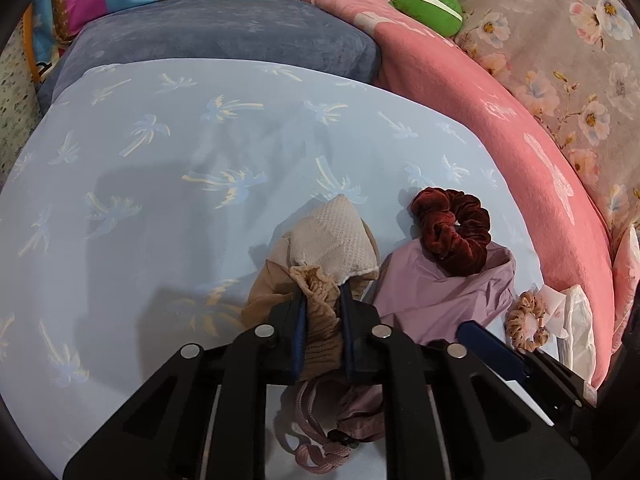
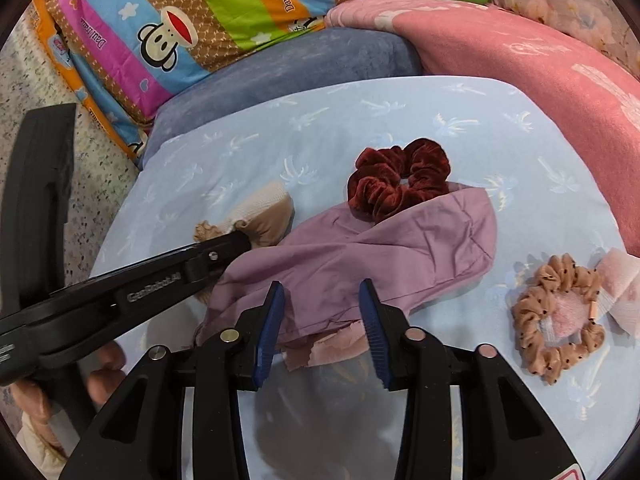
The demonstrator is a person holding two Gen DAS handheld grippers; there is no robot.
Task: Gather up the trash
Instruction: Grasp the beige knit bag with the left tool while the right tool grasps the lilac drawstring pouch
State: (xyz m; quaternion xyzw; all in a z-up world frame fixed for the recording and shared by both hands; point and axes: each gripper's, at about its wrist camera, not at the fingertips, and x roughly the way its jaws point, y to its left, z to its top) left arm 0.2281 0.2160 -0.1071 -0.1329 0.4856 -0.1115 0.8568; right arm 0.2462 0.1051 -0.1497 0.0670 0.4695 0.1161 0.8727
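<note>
My left gripper [image 1: 323, 312] is shut on the ribbed cuff of a beige sock [image 1: 336, 240], whose white mesh toe points away from me on the pale blue sheet [image 1: 160, 200]. In the right wrist view the sock [image 2: 268, 208] shows at the left gripper's tip [image 2: 236, 240]. My right gripper [image 2: 322, 312] stands open low over a crumpled purple cloth [image 2: 380, 248], with the cloth's near edge lying between its blue pads [image 2: 272, 320]. A dark red velvet scrunchie [image 2: 400, 176] rests on the cloth's far end. A tan dotted scrunchie [image 2: 556, 312] lies to the right.
A pink-and-white wrapper [image 2: 624, 284] sits beside the tan scrunchie. A pink blanket [image 2: 520, 48] borders the sheet on the right, with a blue-grey cushion [image 1: 220, 36] and a striped cartoon pillow [image 2: 180, 20] behind. Speckled floor [image 2: 100, 168] lies left. A hand [image 2: 104, 380] holds the left gripper.
</note>
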